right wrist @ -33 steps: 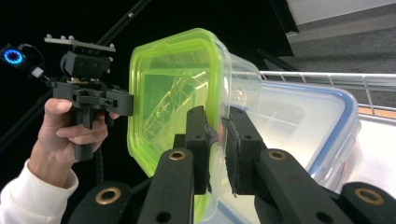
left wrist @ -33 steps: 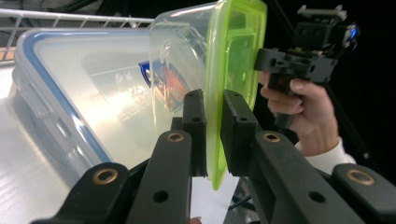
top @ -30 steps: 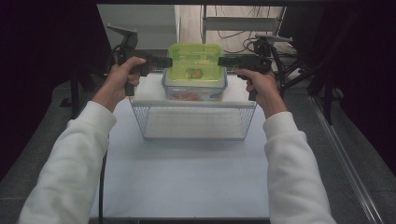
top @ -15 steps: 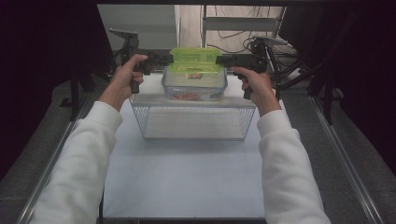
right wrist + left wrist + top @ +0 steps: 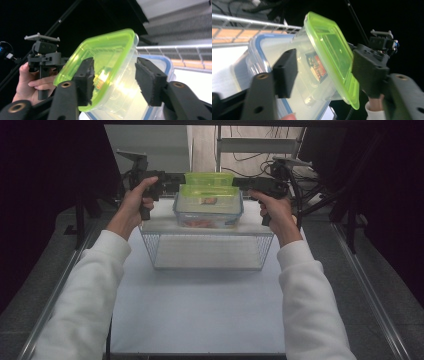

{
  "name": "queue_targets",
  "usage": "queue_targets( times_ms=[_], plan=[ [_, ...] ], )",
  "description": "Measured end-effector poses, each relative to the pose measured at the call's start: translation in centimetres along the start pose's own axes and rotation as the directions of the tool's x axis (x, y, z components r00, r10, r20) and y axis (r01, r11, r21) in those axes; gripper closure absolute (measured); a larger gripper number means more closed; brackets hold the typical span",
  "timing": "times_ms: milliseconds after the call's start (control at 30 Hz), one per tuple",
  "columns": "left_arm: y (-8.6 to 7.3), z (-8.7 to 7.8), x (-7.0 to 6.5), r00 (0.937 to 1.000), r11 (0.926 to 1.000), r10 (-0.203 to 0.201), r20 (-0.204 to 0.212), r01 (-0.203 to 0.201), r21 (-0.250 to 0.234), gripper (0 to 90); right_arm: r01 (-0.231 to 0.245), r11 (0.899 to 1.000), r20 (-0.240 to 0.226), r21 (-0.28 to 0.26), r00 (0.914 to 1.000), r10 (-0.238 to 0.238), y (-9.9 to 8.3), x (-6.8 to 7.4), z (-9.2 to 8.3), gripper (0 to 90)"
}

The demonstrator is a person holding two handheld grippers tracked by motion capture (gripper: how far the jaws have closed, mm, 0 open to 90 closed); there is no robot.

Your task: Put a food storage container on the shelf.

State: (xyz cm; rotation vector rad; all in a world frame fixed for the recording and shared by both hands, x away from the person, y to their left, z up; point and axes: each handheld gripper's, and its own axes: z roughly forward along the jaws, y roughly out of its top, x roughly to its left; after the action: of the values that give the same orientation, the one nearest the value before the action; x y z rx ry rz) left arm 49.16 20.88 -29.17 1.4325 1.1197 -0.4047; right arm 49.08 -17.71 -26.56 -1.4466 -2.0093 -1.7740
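Observation:
A clear food box with a green lid (image 5: 209, 187) hangs tilted, lid facing away from me, just above a blue-rimmed clear box (image 5: 207, 217) with reddish contents. My left gripper (image 5: 176, 182) holds it from the left and my right gripper (image 5: 240, 182) from the right. In the left gripper view the green-lidded box (image 5: 329, 52) sits between the jaws of the left gripper (image 5: 327, 72), above the blue-rimmed box (image 5: 262, 50). In the right gripper view the right gripper (image 5: 117, 80) is shut on the same box (image 5: 107, 55), its left pad over the lid.
The blue-rimmed box rests on top of a wire basket (image 5: 207, 251) standing on a white mat (image 5: 200, 310). Cables (image 5: 250, 155) and dark stands crowd the far edge. Metal rails (image 5: 370, 285) run along both table sides.
Both grippers rose and moved away from me with the green-lidded box, lifting it off the blue-rimmed box and tipping it from flat onto a steep tilt.

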Motion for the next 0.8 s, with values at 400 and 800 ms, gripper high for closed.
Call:
queue_targets(
  times_ms=[400,800],
  plan=[
    [-3.0,-2.6,-3.1,0.9766,0.9794,0.195,-0.09,-0.199,-0.034,20.9,0.138,0.99,-0.035,-0.018,0.9897,-0.139,-1.5,1.9,-4.6,41.0],
    [-11.6,-5.8,-4.4,0.9148,0.9286,0.368,-0.166,-0.371,0.018,20.6,0.311,0.949,0.01,0.05,0.9501,-0.312,-7.9,2.6,-9.5,39.2]
  ],
)
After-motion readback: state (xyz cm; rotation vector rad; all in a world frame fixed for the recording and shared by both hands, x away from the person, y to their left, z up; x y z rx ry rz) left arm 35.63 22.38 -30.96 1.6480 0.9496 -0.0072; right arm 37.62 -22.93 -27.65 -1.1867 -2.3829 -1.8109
